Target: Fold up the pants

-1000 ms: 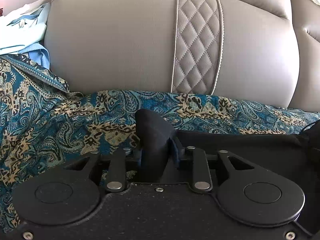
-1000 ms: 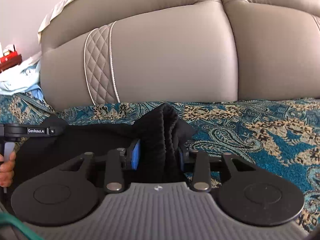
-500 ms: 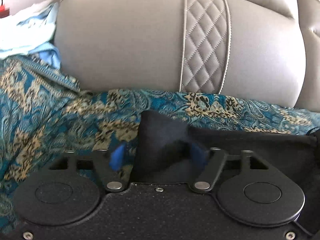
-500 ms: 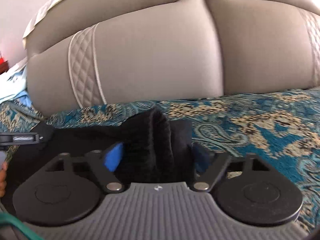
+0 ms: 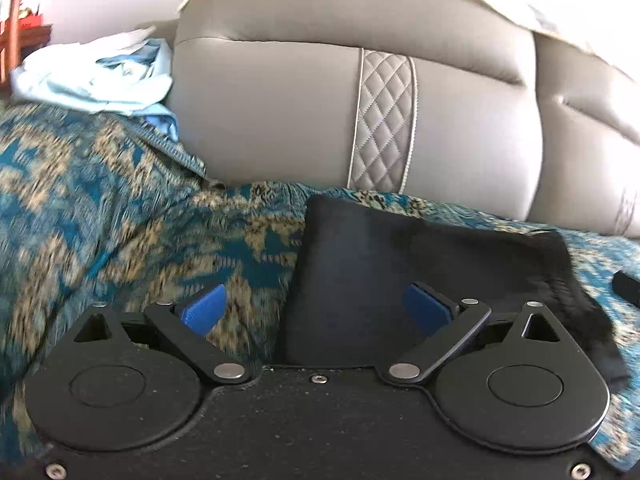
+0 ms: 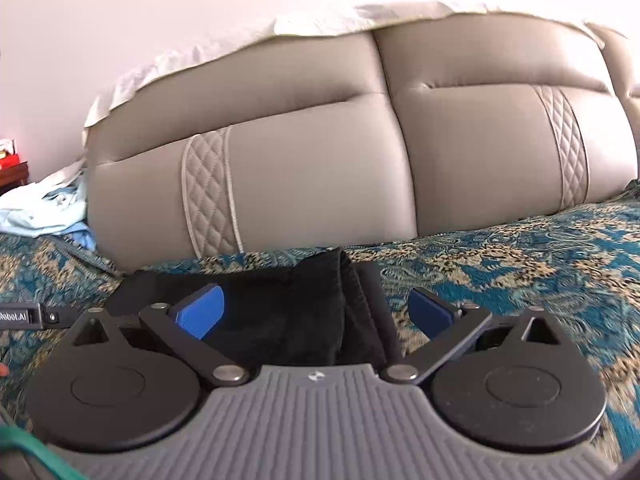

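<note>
The black fabric pants (image 5: 360, 264) lie folded on the bed, on a teal and gold patterned bedspread (image 5: 120, 220), near the grey padded leather headboard (image 5: 280, 120). The left hand-held gripper (image 5: 316, 312) is opening, its blue pads clear of the cloth. The right hand-held gripper (image 6: 316, 312) is opening too, pants between its jaws, untouched.

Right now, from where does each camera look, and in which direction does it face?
Left wrist: sits behind the left tongs, whose jaws are opening; faces the sofa backrest over the black pants; shows blue pads.
Right wrist: sits behind the right tongs, also opening; same direction, wider; a fingertip shows at the left edge.
Shared: pants, patterned cover, backrest, light blue clothes.
</note>
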A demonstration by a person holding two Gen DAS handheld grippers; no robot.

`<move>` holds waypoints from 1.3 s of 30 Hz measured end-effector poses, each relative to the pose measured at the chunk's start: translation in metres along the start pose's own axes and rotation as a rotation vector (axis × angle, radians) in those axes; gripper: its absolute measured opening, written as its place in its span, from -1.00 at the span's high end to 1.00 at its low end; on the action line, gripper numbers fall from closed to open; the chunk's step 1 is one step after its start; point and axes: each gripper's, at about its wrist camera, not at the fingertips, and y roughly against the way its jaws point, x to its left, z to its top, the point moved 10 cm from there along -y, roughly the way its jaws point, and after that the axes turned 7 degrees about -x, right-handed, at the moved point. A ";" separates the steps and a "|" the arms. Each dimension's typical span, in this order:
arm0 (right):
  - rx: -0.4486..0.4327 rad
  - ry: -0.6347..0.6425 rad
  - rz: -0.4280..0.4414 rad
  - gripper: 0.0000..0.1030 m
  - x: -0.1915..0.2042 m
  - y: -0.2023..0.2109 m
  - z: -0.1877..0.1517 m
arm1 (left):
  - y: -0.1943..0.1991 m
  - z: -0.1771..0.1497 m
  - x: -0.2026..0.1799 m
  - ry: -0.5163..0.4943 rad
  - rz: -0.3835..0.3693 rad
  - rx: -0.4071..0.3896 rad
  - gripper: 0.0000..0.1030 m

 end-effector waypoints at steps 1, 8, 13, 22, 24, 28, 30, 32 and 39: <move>-0.005 0.007 0.002 -1.00 0.003 0.007 -0.003 | 0.009 -0.005 0.000 0.014 0.005 -0.005 -0.92; -0.012 0.105 0.019 -1.00 0.027 0.051 -0.040 | 0.051 -0.053 -0.008 0.008 0.035 -0.001 -0.93; 0.009 0.150 0.010 -1.00 0.035 0.063 -0.066 | 0.053 -0.088 -0.017 -0.047 0.054 0.025 -0.97; 0.082 0.238 0.004 -1.00 0.045 0.058 -0.096 | 0.050 -0.106 -0.029 -0.094 0.052 -0.006 -1.00; 0.101 0.250 0.001 -1.00 0.046 0.055 -0.099 | 0.049 -0.105 -0.029 -0.096 0.046 -0.016 -1.00; 0.100 0.257 -0.002 -1.00 0.046 0.055 -0.101 | 0.049 -0.104 -0.028 -0.091 0.042 -0.027 -1.00; 0.102 0.248 0.001 -1.00 0.046 0.054 -0.101 | 0.049 -0.105 -0.028 -0.090 0.042 -0.025 -1.00; 0.103 0.246 0.003 -1.00 0.045 0.054 -0.101 | 0.048 -0.104 -0.028 -0.088 0.040 -0.025 -1.00; 0.102 0.247 0.004 -1.00 0.045 0.053 -0.101 | 0.048 -0.105 -0.028 -0.088 0.040 -0.024 -1.00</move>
